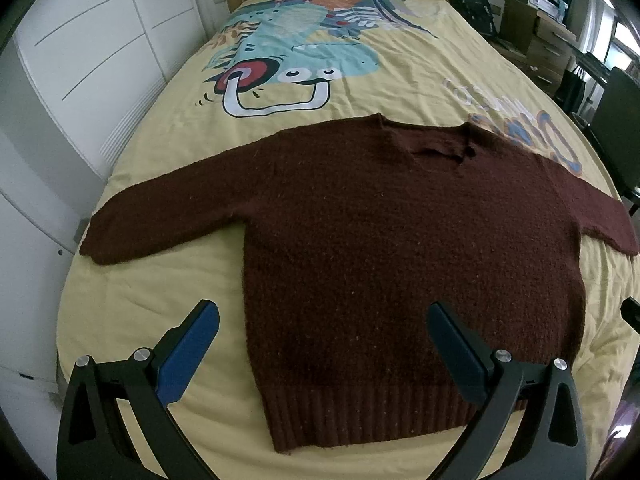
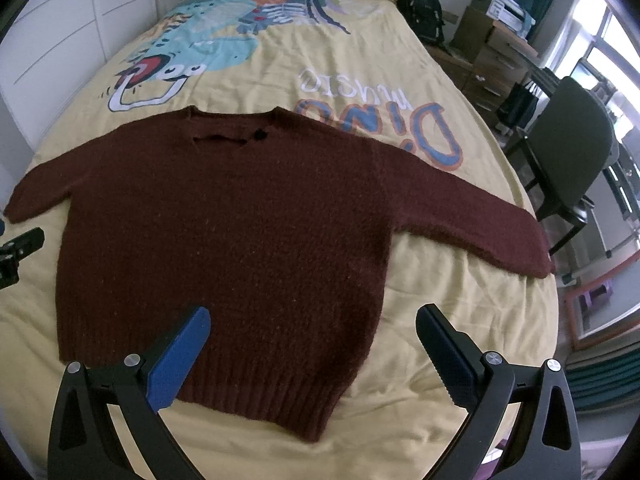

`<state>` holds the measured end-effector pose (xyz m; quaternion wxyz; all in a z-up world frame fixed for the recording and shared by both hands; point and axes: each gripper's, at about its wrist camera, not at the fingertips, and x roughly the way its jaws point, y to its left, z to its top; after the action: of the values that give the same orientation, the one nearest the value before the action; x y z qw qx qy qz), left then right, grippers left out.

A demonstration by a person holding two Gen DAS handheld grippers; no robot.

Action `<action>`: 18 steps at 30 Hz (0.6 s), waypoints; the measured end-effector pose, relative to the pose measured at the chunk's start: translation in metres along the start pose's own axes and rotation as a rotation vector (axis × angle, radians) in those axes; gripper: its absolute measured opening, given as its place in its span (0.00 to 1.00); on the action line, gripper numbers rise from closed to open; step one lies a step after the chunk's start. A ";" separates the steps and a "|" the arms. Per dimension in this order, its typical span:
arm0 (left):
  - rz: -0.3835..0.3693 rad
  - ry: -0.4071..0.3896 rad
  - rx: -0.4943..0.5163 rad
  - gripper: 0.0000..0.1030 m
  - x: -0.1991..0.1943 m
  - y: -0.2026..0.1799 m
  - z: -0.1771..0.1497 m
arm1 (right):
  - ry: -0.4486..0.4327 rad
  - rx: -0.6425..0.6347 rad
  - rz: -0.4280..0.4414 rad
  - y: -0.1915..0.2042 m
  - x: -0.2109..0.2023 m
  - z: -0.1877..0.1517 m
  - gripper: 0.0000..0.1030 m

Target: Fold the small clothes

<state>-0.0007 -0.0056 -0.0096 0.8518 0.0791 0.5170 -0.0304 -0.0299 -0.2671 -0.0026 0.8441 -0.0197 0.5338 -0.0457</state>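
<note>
A dark maroon knit sweater [image 1: 380, 240] [image 2: 224, 232] lies flat and face up on the yellow bedspread [image 1: 160, 312] [image 2: 440, 312], both sleeves spread out sideways, ribbed hem nearest me. My left gripper [image 1: 322, 314] hovers open above the hem's left half, holding nothing. My right gripper [image 2: 312, 318] hangs open over the hem's right corner, also with nothing between its blue pads. A bit of the left gripper [image 2: 18, 252] shows at the left edge of the right wrist view.
The bedspread carries a cartoon dinosaur print [image 1: 296, 52] and lettering [image 2: 384, 128]. White wardrobe doors [image 1: 80, 60] stand left of the bed. A dark chair [image 2: 576, 152], drawers [image 2: 492, 60] and a black backpack [image 2: 424, 12] stand to the right.
</note>
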 end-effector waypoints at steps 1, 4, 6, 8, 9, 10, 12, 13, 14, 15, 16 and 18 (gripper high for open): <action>0.005 0.006 0.004 0.99 0.000 0.000 0.000 | 0.000 0.000 -0.001 0.000 0.000 0.000 1.00; 0.012 0.018 0.011 0.99 0.000 -0.001 0.001 | 0.000 0.001 -0.001 -0.001 -0.001 0.000 1.00; 0.004 0.009 0.006 0.99 0.000 -0.001 0.001 | -0.002 0.002 -0.001 -0.002 -0.001 0.001 1.00; 0.019 0.024 0.015 0.99 0.000 -0.001 0.001 | 0.000 0.003 -0.001 -0.003 0.000 0.001 1.00; 0.020 0.026 0.016 0.99 0.000 -0.001 0.001 | 0.000 0.003 -0.001 -0.003 0.000 0.001 1.00; 0.021 0.028 0.017 0.99 0.000 -0.002 0.001 | 0.000 0.005 -0.001 -0.003 0.000 0.001 1.00; 0.025 0.042 0.025 0.99 0.000 -0.002 0.002 | -0.001 0.008 -0.001 -0.005 0.001 0.002 1.00; 0.031 0.048 0.032 0.99 0.000 -0.003 0.003 | -0.006 0.011 -0.001 -0.006 0.002 0.003 1.00; 0.027 0.032 0.031 0.99 0.001 -0.003 0.005 | -0.011 0.016 -0.003 -0.008 0.002 0.004 1.00; 0.024 0.021 0.031 0.99 0.002 -0.004 0.007 | -0.018 0.021 -0.006 -0.011 0.003 0.006 1.00; 0.014 -0.008 0.027 0.99 0.004 -0.006 0.010 | -0.027 0.025 -0.010 -0.014 0.005 0.008 1.00; -0.008 -0.016 0.027 0.99 0.008 -0.006 0.017 | -0.045 0.030 -0.024 -0.023 0.009 0.011 1.00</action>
<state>0.0168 -0.0143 -0.0103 0.8547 0.0883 0.5099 -0.0412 -0.0170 -0.2907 -0.0042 0.8556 -0.0146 0.5135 -0.0632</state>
